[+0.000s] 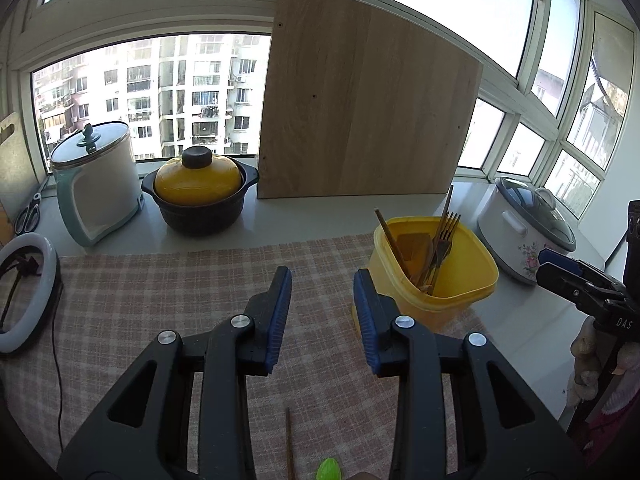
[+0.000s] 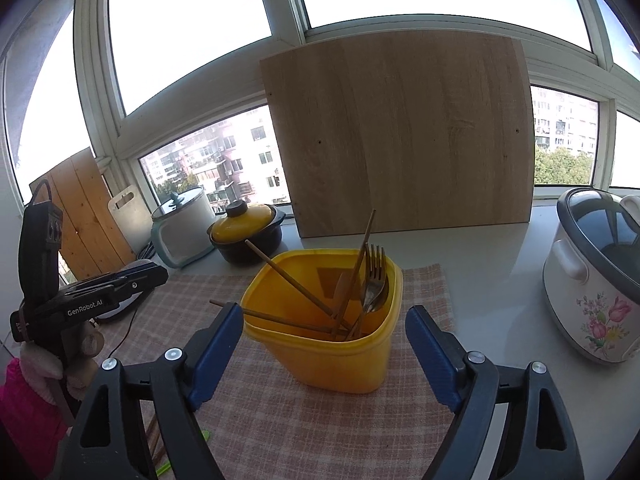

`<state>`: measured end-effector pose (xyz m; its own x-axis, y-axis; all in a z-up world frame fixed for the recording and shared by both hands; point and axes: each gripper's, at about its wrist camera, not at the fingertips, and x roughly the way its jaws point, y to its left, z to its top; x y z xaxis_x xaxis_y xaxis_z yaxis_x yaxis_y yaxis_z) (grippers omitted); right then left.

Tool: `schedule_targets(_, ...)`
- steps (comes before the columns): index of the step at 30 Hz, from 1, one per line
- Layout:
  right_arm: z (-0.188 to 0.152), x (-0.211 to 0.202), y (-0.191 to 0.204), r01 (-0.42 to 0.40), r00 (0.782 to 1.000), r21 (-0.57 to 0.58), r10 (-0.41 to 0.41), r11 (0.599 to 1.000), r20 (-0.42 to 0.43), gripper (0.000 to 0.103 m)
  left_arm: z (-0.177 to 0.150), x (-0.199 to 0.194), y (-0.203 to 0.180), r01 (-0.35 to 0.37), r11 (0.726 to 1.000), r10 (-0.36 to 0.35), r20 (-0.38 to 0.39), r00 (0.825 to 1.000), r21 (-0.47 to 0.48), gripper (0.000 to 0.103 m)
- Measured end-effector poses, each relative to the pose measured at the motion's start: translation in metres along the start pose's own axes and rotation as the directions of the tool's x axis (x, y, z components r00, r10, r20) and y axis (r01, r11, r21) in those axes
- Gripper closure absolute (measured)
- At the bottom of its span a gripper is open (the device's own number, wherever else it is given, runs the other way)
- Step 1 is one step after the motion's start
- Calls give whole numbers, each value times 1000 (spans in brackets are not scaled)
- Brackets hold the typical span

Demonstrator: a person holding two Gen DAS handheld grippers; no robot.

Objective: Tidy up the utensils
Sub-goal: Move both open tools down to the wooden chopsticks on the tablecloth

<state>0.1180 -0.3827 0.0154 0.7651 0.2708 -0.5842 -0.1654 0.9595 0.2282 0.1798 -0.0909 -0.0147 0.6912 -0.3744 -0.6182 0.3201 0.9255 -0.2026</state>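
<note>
Yellow tub [image 2: 320, 320] taken as landmark: stood upright on the checked cloth [image 1: 160, 300], near the cloth's far right corner. Held inside the tub, leaning against its walls: forks [image 2: 374, 276] tines up at the far right side, wooden chopsticks [image 2: 288, 276] slanting up to the left past the rim, one more long stick rising toward the back. Right gripper [image 2: 324, 344] found spread wide just in front of the tub, blue pads [image 2: 216, 344] flanking the tub's lower body left and right, apart from its walls, nothing pinched. Left gripper [image 1: 322, 312] seen left of the tub and a bit nearer, jaws partly apart, only bare cloth between them, nothing gripped; right-hand pad overlapped the tub's left edge in view, contact impossible to tell. Nearer than the tub, on the cloth: a brown stick [image 1: 289, 440] and a green utensil tip [image 1: 329, 469], both cut off by the frame. Behind the tub: wooden board [image 2: 400, 136] propped upright against the window. Left of the board: black pot with yellow lid [image 1: 200, 196], then white kettle [image 1: 96, 184]. Right of the tub, off the cloth: white floral cooker [image 2: 596, 280]. Far left of the tub: ring light [image 1: 24, 292] with cable lying on the cloth edge.
</note>
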Motion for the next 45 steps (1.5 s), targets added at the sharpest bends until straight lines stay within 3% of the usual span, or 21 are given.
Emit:
schedule_targets(10, -36, 16, 31, -108, 988, 12, 109, 994, -113, 18, -48, -22, 57, -98, 993, 91, -95, 991, -70, 68)
schedule_targets(21, -72, 60, 82, -207, 940, -4, 198, 978, -276, 21, -111, -27, 84, -150, 981, 120, -223, 967, -124, 68)
schedule_targets(28, -89, 99, 112, -246, 893, -14, 221, 969, -393, 45, -142, -21, 88, -147, 980, 102, -300, 949, -134, 68)
schedule_targets(33, -99, 128, 129, -241, 863, -5, 212, 971, -459, 61, -154, -12, 84, -143, 983, 95, -341, 935, -116, 74)
schedule_targets(38, -106, 151, 134, -233, 823, 46, 223, 971, -522, 69, -160, 0, 81, -147, 984, 100, -373, 922, -100, 78)
schedule_targets(45, -110, 173, 146, -214, 795, 70, 215, 974, -567, 75, -162, 14, 81, -150, 986, 111, -391, 914, -70, 78)
